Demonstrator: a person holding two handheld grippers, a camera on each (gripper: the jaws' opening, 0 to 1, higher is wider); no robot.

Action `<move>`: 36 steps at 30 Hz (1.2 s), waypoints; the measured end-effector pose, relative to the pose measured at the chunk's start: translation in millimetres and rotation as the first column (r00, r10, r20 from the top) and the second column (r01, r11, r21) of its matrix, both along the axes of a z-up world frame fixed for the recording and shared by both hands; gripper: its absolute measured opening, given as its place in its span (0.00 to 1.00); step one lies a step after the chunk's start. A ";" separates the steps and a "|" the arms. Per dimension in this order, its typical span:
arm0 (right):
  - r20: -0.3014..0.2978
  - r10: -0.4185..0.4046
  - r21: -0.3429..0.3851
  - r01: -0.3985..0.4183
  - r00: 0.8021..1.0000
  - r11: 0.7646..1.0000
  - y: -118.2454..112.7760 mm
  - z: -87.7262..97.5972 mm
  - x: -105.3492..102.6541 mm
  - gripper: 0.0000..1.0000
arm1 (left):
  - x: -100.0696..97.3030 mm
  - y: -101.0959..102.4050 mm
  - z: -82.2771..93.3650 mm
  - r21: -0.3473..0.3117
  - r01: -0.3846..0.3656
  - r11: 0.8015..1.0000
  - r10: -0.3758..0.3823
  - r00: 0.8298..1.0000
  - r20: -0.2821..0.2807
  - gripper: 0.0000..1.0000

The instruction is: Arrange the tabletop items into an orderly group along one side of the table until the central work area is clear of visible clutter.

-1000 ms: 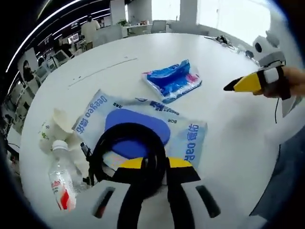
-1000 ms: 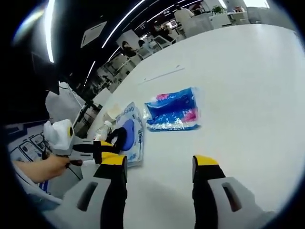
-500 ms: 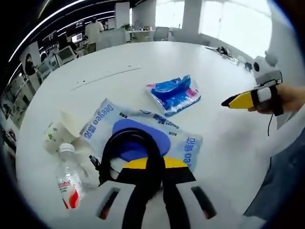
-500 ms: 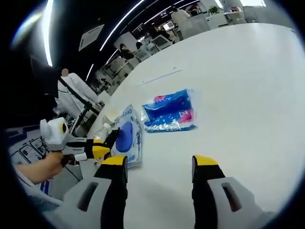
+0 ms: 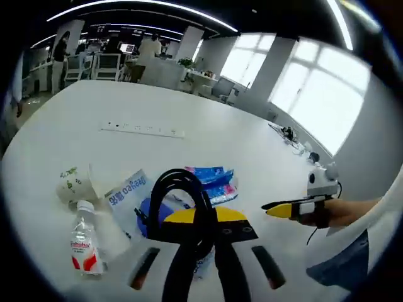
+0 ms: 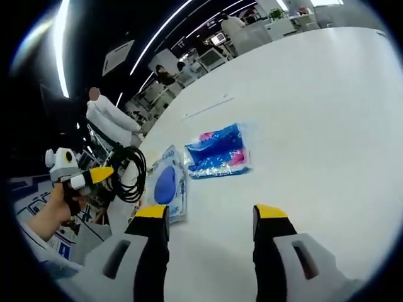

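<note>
Now that my left gripper (image 5: 200, 221) has lifted the black cable coil (image 5: 179, 201) clear of the pouch (image 5: 129, 198), lower centre, jaws clamped; right gripper (image 6: 211, 217) agape, idle, table centre still cluttered

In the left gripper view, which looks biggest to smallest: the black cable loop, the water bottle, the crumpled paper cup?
1. Black coiled cable loop, though it is nearest the camera.
2. Clear plastic water bottle.
3. Crumpled white paper cup.

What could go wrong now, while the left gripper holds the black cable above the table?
The left gripper pinches only one spot of the coiled black cable, so its loops hang loose and may slip out or uncoil. When it comes down, the dangling loops might catch the water bottle or the crumpled paper cup close below and drag them towards the middle.
</note>
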State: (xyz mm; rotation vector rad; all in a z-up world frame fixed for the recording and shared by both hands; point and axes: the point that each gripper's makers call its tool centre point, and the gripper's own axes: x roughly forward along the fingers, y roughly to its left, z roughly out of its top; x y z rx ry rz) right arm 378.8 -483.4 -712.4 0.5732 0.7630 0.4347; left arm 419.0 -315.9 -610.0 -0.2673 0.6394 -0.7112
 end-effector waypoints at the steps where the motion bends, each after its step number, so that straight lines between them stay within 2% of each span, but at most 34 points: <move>1: -0.003 -0.012 0.033 0.012 1.000 0.999 1.8 3.8 0.2 0.53 | -0.2 -6.4 11.0 -0.034 0.009 0.999 -0.009 1.000 0.009 0.05; 3: 0.007 -0.033 0.100 0.032 0.999 0.994 5.3 13.1 3.7 0.54 | -1.6 -18.8 28.1 -0.116 0.023 0.993 -0.023 1.000 0.000 0.05; 5: 0.020 -0.035 0.122 0.033 0.999 0.992 6.0 20.1 5.4 0.54 | -2.5 -29.4 44.0 -0.194 0.034 0.980 -0.036 0.999 -0.008 0.05; 7: 0.039 -0.037 0.146 0.031 0.999 0.989 9.6 28.7 8.7 0.55 | -3.8 -37.3 54.9 -0.234 0.053 0.971 -0.055 0.998 -0.001 0.05; 10: 0.048 -0.049 0.201 0.038 0.998 0.979 13.8 39.5 13.3 0.57 | -7.3 -51.4 70.2 -0.254 0.096 0.962 -0.093 0.995 0.025 0.05; 12: 0.048 -0.062 0.282 0.046 0.997 0.958 19.1 48.6 16.4 0.58 | -10.1 -58.9 78.6 -0.289 0.118 0.950 -0.114 0.993 0.032 0.05; 13: 0.052 -0.065 0.308 0.046 0.997 0.950 21.4 52.0 17.2 0.58 | -13.9 -65.6 85.4 -0.327 0.147 0.934 -0.141 0.989 0.040 0.05; 16: 0.046 -0.072 0.395 0.048 0.996 0.918 28.9 61.5 18.3 0.61 | -19.0 -74.1 92.7 -0.387 0.169 0.907 -0.164 0.985 0.046 0.05; 17: 0.043 -0.075 0.446 0.048 0.996 0.894 33.6 67.4 18.5 0.61 | -24.4 -79.7 97.1 -0.441 0.183 0.879 -0.184 0.982 0.040 0.05; 18: 0.042 -0.074 0.458 0.047 0.996 0.888 35.0 69.1 18.3 0.63 | -27.0 -82.1 99.6 -0.464 0.190 0.865 -0.193 0.980 0.041 0.05; 20: 0.036 -0.082 0.534 0.050 0.996 0.844 41.2 79.3 18.7 0.66 | -33.6 -87.1 103.6 -0.506 0.211 0.837 -0.219 0.975 0.044 0.05; 22: 0.015 -0.085 0.621 0.057 0.996 0.782 47.7 89.8 17.6 0.69 | -37.0 -89.7 104.3 -0.522 0.218 0.825 -0.229 0.972 0.043 0.05; 23: 0.010 -0.087 0.648 0.060 0.996 0.759 49.9 93.1 17.3 0.71 | -39.1 -91.6 104.7 -0.531 0.223 0.818 -0.236 0.971 0.043 0.05; 24: -0.008 -0.089 0.695 0.069 0.996 0.716 53.5 96.9 15.4 0.73 | -40.8 -92.9 105.4 -0.539 0.228 0.811 -0.243 0.969 0.045 0.05; 25: -0.042 -0.096 0.720 0.097 0.994 0.687 55.0 96.2 14.6 0.73 | -43.1 -94.3 107.4 -0.559 0.236 0.795 -0.254 0.966 0.045 0.05; 26: -0.085 -0.113 0.750 0.138 0.990 0.647 55.6 91.6 15.8 0.73 | -44.0 -95.0 109.3 -0.579 0.233 0.781 -0.256 0.966 0.043 0.05; 27: -0.095 -0.114 0.766 0.145 0.989 0.626 57.6 91.0 14.7 0.73 | -43.6 -95.0 112.2 -0.607 0.223 0.763 -0.249 0.968 0.042 0.05; 28: -0.099 -0.102 0.783 0.141 0.990 0.606 61.9 93.1 10.9 0.72 | -43.4 -94.9 113.3 -0.616 0.219 0.756 -0.245 0.968 0.043 0.05; 29: -0.102 -0.075 0.799 0.126 0.992 0.588 68.4 95.0 5.1 0.70 | -43.9 -94.6 117.1 -0.651 0.209 0.730 -0.241 0.970 0.040 0.05; 30: -0.092 -0.064 0.811 0.112 0.994 0.575 72.0 98.4 2.2 0.69 | -43.9 -94.2 119.2 -0.672 0.200 0.713 -0.238 0.971 0.037 0.05; 31: -0.110 -0.060 0.828 0.124 0.992 0.546 74.4 101.9 0.8 0.68 | -45.7 -94.4 120.8 -0.695 0.195 0.692 -0.244 0.969 0.029 0.04; 32: -0.108 -0.060 0.833 0.124 0.992 0.539 75.7 104.4 0.1 0.64 | -47.5 -94.6 118.6 -0.696 0.200 0.690 -0.247 0.968 0.033 0.04; 34: -0.076 -0.069 0.855 0.101 0.995 0.509 76.8 115.0 -1.5 0.55 | -49.6 -94.3 114.9 -0.693 0.199 0.693 -0.244 0.969 0.035 0.03; 35: -0.088 -0.080 0.869 0.116 0.993 0.480 74.3 117.0 0.5 0.50 | -50.0 -93.9 113.3 -0.693 0.196 0.694 -0.242 0.970 0.032 0.03; 36: -0.087 -0.077 0.878 0.113 0.993 0.465 73.7 119.3 0.2 0.42 | -50.9 -93.1 111.4 -0.701 0.188 0.688 -0.243 0.970 0.021 0.03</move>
